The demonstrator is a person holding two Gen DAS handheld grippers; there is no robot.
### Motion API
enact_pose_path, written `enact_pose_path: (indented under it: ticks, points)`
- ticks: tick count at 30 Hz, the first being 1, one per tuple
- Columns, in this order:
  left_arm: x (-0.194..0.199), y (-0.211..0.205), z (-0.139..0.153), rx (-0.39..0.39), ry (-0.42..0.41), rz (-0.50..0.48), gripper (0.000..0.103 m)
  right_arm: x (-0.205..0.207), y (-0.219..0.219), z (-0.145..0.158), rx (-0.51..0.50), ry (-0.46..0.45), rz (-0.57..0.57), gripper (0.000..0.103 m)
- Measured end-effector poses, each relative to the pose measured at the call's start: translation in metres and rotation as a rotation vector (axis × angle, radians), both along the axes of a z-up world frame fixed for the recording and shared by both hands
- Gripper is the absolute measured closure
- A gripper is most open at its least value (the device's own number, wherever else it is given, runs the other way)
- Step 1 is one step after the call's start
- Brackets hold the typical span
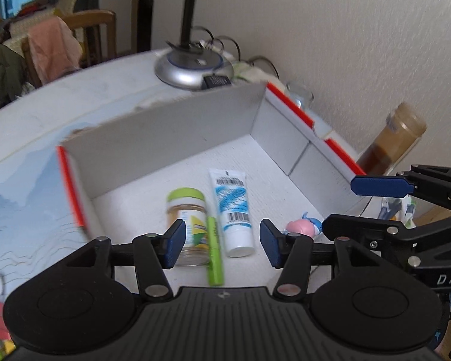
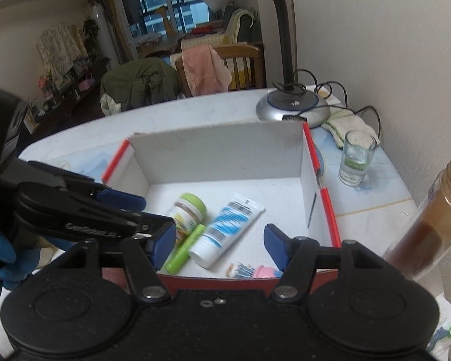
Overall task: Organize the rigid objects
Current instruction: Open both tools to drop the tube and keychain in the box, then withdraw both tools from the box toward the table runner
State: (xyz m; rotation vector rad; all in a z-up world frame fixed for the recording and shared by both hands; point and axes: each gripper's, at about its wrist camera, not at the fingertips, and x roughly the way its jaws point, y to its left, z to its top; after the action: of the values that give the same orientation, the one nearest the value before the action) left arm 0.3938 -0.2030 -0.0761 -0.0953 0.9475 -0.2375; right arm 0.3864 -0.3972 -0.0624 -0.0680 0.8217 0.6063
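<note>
Left hand-held gripper agape, empty, over box

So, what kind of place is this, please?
Probably a lived-in home: a table with a desk lamp against a wall, chairs draped with clothes, and a living room with a big window behind.

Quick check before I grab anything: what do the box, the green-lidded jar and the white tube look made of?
Box: matte white corrugated cardboard, ribbed walls, red edges. Green-lidded jar: clear body, glass or hard plastic, with an opaque plastic-looking lid. White tube: smooth, slightly glossy, likely soft plastic.
</note>
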Motion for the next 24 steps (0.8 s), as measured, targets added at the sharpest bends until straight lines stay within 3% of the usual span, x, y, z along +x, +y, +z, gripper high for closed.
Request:
enact_pose_path:
  ticks: [6, 10, 15, 19, 24]
  points:
    - [-0.036, 0.030, 0.026, -0.003, -0.063, 0.045, 0.050, -0.023, 0.016, 0.015, 0.033, -0.033, -0.006, 0.024]
    - [-0.061, 0.050, 0.040, 0.008, -0.103, 0.064, 0.041, -0.038, 0.028, 0.023, 0.059, -0.047, -0.017, 0.020]
    - [-0.089, 0.076, 0.051, 0.005, -0.140, 0.086, 0.040, -0.057, 0.043, 0.028, 0.080, -0.053, -0.046, 0.016]
    - [-0.112, 0.094, 0.057, 0.018, -0.161, 0.095, 0.031, -0.075, 0.059, 0.032, 0.092, -0.060, -0.046, 0.013]
    - [-0.139, 0.121, 0.062, 0.005, -0.175, 0.114, 0.030, -0.099, 0.083, 0.036, 0.110, -0.068, -0.049, 0.010]
